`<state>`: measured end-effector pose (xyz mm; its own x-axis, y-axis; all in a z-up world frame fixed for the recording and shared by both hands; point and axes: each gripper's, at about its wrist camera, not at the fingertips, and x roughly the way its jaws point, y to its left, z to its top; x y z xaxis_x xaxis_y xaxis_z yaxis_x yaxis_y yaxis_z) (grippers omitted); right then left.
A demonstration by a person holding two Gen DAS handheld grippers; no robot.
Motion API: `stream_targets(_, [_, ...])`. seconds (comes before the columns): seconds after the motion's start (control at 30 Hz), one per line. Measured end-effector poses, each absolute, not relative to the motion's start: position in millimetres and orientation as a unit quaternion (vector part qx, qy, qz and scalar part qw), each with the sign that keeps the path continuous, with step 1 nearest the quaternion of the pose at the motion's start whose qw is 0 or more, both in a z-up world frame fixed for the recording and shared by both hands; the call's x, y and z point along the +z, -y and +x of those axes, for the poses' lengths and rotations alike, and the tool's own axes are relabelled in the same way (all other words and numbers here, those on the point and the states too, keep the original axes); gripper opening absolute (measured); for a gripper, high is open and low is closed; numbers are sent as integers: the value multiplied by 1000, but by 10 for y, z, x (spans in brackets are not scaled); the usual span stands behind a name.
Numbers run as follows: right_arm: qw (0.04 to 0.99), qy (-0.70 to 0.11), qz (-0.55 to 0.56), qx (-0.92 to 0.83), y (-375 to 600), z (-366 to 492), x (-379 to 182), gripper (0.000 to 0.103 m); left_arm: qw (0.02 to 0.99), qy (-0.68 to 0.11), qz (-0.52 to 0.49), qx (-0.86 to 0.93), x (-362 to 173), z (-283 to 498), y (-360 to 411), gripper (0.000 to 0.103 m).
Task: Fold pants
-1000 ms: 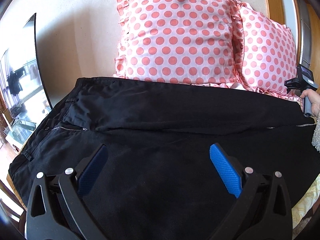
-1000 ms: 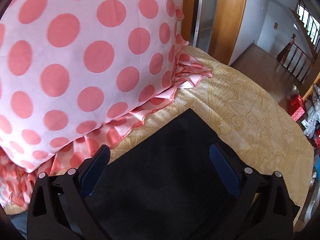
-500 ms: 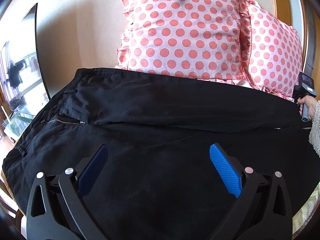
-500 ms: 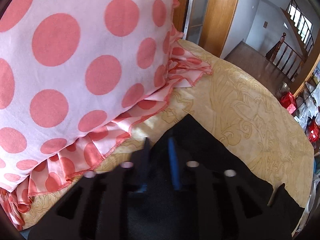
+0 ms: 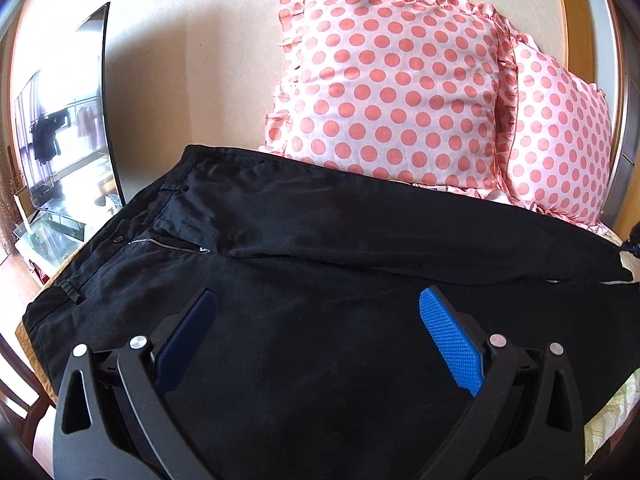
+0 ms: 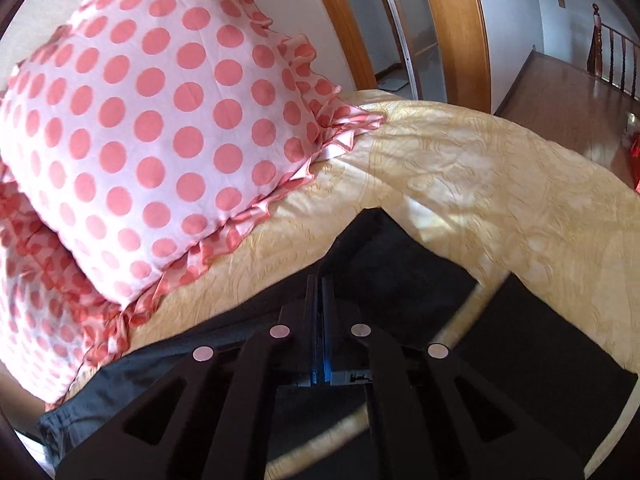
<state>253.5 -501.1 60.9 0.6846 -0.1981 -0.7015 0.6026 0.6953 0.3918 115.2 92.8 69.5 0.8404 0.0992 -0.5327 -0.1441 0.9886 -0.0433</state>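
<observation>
Black pants lie spread across the bed, waistband and zipper at the left, legs running to the right. My left gripper is open and hovers just above the near leg, holding nothing. In the right wrist view my right gripper is shut on the hem end of the far pant leg and holds that cloth raised off the yellow bedspread. The right gripper itself is barely visible at the right edge of the left wrist view.
Two pink polka-dot pillows stand against the wall behind the pants. A mirror leans at the left of the bed. A wooden doorway and a hallway floor lie beyond the bed's right end.
My right gripper closed on the end of the far pant leg and lifted it. My left gripper stayed open over the near leg and pulled back a little.
</observation>
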Motion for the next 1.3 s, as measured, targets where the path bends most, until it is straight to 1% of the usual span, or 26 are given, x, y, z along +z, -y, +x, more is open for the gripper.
stream_targets(0.2, [858, -328, 341, -198, 4812, 1732, 497, 2, 957, -274, -73, 58, 749, 1090, -1012, 101])
stream_targets(0.33, [839, -342, 382, -180, 4885, 1608, 293, 3, 960, -268, -49, 61, 783, 1060, -932, 101])
stream_targets(0.4, [829, -339, 408, -175, 4939, 1576, 252, 10, 962, -262, -30, 66, 799, 1033, -883, 101])
stream_targets(0.47, [827, -336, 416, -173, 4954, 1590, 273, 23, 963, -258, -17, 71, 812, 1021, -854, 101])
stream_targets(0.5, [826, -333, 421, -171, 4957, 1589, 284, 35, 963, -258, -14, 72, 815, 1022, -854, 101])
stream_targets(0.53, [824, -330, 428, -169, 4959, 1575, 289, 42, 963, -259, -13, 72, 818, 1029, -860, 101])
stream_targets(0.6, [817, -326, 445, -169, 4968, 1542, 287, 44, 962, -261, -17, 73, 823, 1048, -887, 101])
stream_targets(0.63, [812, -321, 458, -165, 4983, 1536, 275, 47, 962, -262, -19, 73, 827, 1066, -908, 101])
stream_targets(0.7, [806, -309, 477, -163, 5030, 1558, 255, 48, 961, -266, -26, 73, 838, 1128, -959, 101])
stream_targets(0.77, [810, -304, 470, -173, 5062, 1639, 261, 47, 960, -271, -34, 68, 852, 1213, -1030, 101])
stream_targets(0.8, [814, -304, 462, -180, 5074, 1683, 266, 46, 958, -275, -37, 68, 865, 1272, -1073, 101])
stream_targets(0.87, [818, -303, 450, -193, 5109, 1763, 271, 26, 955, -285, -48, 66, 887, 1391, -1173, 101])
stream_targets(0.9, [817, -300, 453, -191, 5143, 1783, 256, 7, 953, -291, -56, 66, 897, 1457, -1238, 101])
stream_targets(0.93, [814, -293, 466, -185, 5184, 1778, 228, 4, 950, -298, -68, 64, 903, 1525, -1313, 101])
stream_targets(1.0, [812, -267, 491, -169, 5251, 1689, 207, 3, 942, -314, -102, 58, 905, 1671, -1492, 101])
stream_targets(1.13, [819, -214, 504, -169, 5317, 1322, 294, 3, 923, -342, -165, 67, 914, 1992, -1868, 101])
stream_targets(1.2, [817, -198, 514, -170, 5349, 1157, 304, 3, 920, -344, -171, 82, 944, 2191, -2021, 101])
stream_targets(1.3, [820, -203, 506, -172, 5331, 1083, 294, 3, 920, -343, -165, 96, 1010, 2573, -2195, 101])
